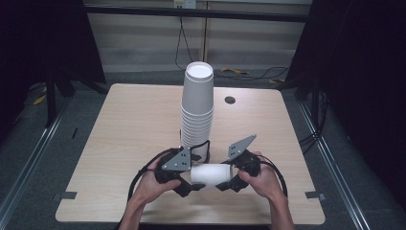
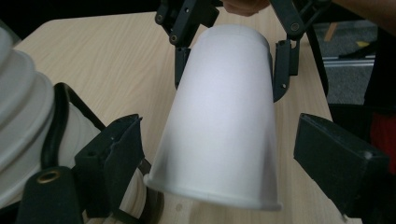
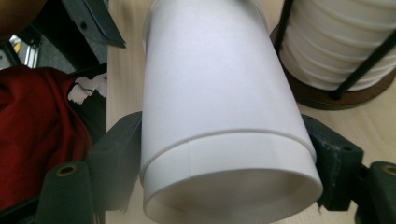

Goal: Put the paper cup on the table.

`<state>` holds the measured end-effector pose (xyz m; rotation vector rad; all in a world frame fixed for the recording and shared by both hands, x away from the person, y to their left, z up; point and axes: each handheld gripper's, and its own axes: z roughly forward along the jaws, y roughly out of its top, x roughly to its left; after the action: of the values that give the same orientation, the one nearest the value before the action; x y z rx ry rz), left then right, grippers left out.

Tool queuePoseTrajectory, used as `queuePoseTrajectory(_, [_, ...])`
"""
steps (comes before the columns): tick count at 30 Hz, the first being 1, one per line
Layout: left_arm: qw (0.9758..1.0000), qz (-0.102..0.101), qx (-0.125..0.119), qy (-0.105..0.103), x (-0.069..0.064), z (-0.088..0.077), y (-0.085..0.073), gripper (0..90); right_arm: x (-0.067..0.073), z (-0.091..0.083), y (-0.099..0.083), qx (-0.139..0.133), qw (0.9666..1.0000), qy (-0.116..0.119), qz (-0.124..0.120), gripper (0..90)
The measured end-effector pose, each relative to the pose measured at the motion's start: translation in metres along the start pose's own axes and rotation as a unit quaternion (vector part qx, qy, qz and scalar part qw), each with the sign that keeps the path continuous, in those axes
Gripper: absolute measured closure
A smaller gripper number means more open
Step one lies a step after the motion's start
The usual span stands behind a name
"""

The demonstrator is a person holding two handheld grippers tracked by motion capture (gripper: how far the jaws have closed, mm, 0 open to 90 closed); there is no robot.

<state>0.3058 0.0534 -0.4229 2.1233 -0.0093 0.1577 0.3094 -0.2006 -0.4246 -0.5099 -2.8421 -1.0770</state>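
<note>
A white paper cup [image 1: 211,174] lies on its side above the table's front edge, between my two grippers. My right gripper [image 1: 226,184] is shut on its mouth end, and both of its fingers [image 3: 119,149] press the cup [image 3: 219,93]. A seam ring runs around the cup near the mouth. My left gripper [image 1: 195,185] is open, its jaws either side of the cup's [image 2: 219,116] base end with small gaps. The left gripper view also shows the right gripper [image 2: 231,65] clamping the far end. A tall stack of upturned white cups [image 1: 197,110] stands just behind.
The stack [image 3: 336,42] sits in a black wire holder on a dark round base [image 3: 317,95]. The light wood table [image 1: 134,124] has a small dark round hole [image 1: 230,100] at the back right. Red cloth [image 3: 37,140] lies off the table edge. Cables trail on the floor beyond.
</note>
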Motion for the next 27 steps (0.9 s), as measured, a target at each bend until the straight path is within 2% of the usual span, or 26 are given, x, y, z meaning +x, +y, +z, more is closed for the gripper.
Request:
queuePoseTrajectory(2, [0.9999, -0.006, -0.008, 0.004, 0.0, -0.003, -0.001, 15.5, 0.0, -0.002, -0.002, -0.004, 1.0, -0.002, 0.005, 23.0])
queuePoseTrajectory(5, [0.9993, -0.021, -0.032, 0.006, 0.0, -0.008, -0.004, 15.5, -0.001, -0.007, -0.006, -0.029, 0.9995, -0.003, 0.01, 22.9])
queuePoseTrajectory(7, [0.9989, -0.026, -0.038, 0.008, -0.001, -0.009, -0.005, 15.5, -0.001, -0.008, -0.008, -0.038, 0.9992, -0.008, 0.014, 22.9])
queuePoseTrajectory(10, [0.9979, -0.033, -0.051, 0.022, 0.0, -0.011, -0.007, 15.5, -0.001, -0.009, -0.011, -0.049, 0.9985, -0.003, 0.022, 22.9])
queuePoseTrajectory(11, [0.9968, -0.038, -0.061, 0.033, -0.001, -0.013, -0.009, 15.4, -0.002, -0.012, -0.014, -0.063, 0.9976, -0.004, 0.029, 22.9])
queuePoseTrajectory(13, [0.9964, -0.041, -0.065, 0.034, -0.001, -0.014, -0.011, 15.5, -0.002, -0.013, -0.016, -0.07, 0.997, -0.004, 0.031, 22.9])
queuePoseTrajectory(15, [0.9948, -0.052, -0.08, 0.036, -0.001, -0.016, -0.015, 15.5, -0.003, -0.014, -0.02, -0.08, 0.9961, -0.012, 0.036, 22.9])
queuePoseTrajectory(18, [0.9923, -0.063, -0.096, 0.045, -0.002, -0.018, -0.019, 15.4, -0.002, -0.015, -0.026, -0.096, 0.9943, -0.012, 0.044, 22.9])
queuePoseTrajectory(21, [0.991, -0.072, -0.104, 0.044, -0.002, -0.018, -0.021, 15.4, -0.001, -0.014, -0.028, -0.103, 0.9935, -0.015, 0.046, 22.9])
queuePoseTrajectory(23, [0.991, -0.073, -0.106, 0.039, -0.002, -0.018, -0.023, 15.4, -0.001, -0.014, -0.028, -0.108, 0.9929, -0.017, 0.046, 22.9])
queuePoseTrajectory(25, [0.9908, -0.074, -0.106, 0.041, -0.003, -0.018, -0.023, 15.4, -0.001, -0.013, -0.028, -0.113, 0.9923, -0.017, 0.047, 22.9])
queuePoseTrajectory(27, [0.9896, -0.077, -0.111, 0.049, -0.005, -0.019, -0.026, 15.4, 0.0, -0.011, -0.029, -0.124, 0.991, -0.017, 0.045, 22.9])
